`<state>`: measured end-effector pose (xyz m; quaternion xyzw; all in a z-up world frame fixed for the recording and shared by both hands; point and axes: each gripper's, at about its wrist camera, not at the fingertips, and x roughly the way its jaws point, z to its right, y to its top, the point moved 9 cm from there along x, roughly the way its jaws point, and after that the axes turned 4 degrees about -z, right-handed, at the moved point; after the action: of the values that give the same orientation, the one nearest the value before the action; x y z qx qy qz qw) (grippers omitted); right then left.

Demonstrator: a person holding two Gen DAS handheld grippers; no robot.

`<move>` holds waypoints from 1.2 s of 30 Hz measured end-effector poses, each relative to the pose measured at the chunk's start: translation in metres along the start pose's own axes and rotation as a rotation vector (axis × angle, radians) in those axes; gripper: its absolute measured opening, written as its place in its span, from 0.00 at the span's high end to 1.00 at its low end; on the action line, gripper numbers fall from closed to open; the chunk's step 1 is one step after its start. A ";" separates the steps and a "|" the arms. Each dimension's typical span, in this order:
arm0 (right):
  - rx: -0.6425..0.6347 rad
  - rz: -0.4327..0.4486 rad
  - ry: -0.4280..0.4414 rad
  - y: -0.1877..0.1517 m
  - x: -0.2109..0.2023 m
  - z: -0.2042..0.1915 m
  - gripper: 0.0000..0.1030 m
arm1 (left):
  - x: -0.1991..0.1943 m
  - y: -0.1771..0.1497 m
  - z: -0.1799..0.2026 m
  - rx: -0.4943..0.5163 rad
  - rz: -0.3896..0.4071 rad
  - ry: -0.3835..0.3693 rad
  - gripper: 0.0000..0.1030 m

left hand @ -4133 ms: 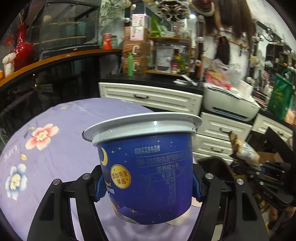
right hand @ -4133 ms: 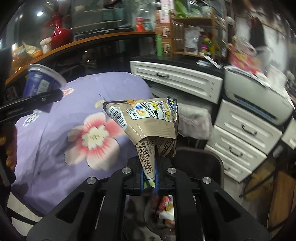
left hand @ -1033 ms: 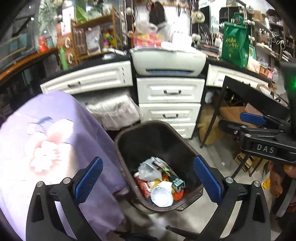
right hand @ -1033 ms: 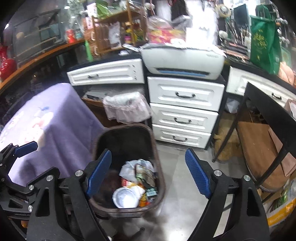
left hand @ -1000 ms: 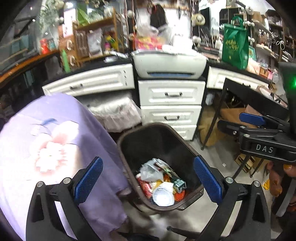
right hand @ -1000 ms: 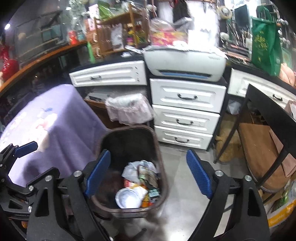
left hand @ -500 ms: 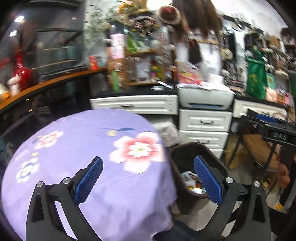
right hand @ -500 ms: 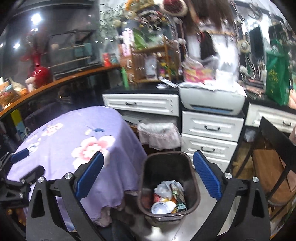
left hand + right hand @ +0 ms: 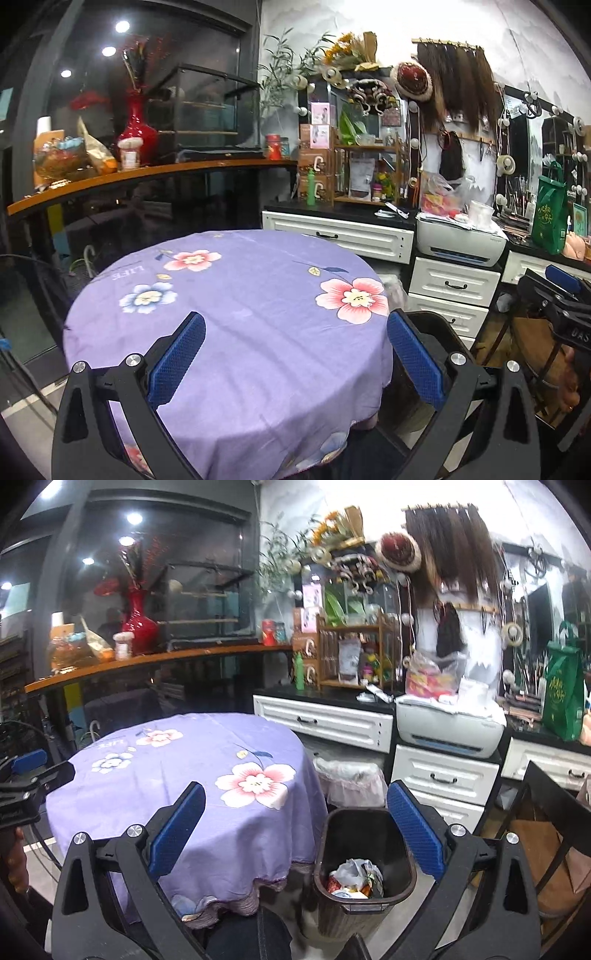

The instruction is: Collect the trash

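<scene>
- Left wrist view: the left gripper is spread wide with nothing between its blue pads, above the round table with its purple flowered cloth. The right gripper shows at the right edge; its jaw state cannot be told from here.
- Right wrist view: the right gripper is likewise spread and empty. The dark trash bin stands on the floor just beside the table, holding trash that looks like wrappers and a bag.

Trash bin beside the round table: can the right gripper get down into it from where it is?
Probably yes: the right gripper is open and empty, and the trash bin stands uncovered right of the purple tablecloth, nothing between.
</scene>
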<state>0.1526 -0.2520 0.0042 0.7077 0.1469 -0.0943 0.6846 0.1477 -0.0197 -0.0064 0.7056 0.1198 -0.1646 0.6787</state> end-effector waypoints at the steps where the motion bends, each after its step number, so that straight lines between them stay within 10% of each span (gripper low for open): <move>1: -0.011 0.012 0.003 0.000 -0.007 -0.003 0.06 | -0.008 0.000 -0.002 0.001 0.010 0.012 0.05; 17: -0.078 0.188 0.040 0.000 -0.079 -0.034 0.06 | -0.063 0.001 -0.019 -0.057 0.134 0.073 0.05; 36: -0.069 0.157 0.060 -0.007 -0.070 -0.031 0.06 | -0.056 -0.010 -0.016 -0.052 0.117 0.071 0.05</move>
<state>0.0829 -0.2269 0.0224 0.6955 0.1148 -0.0140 0.7092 0.0939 -0.0006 0.0068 0.6990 0.1063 -0.0964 0.7006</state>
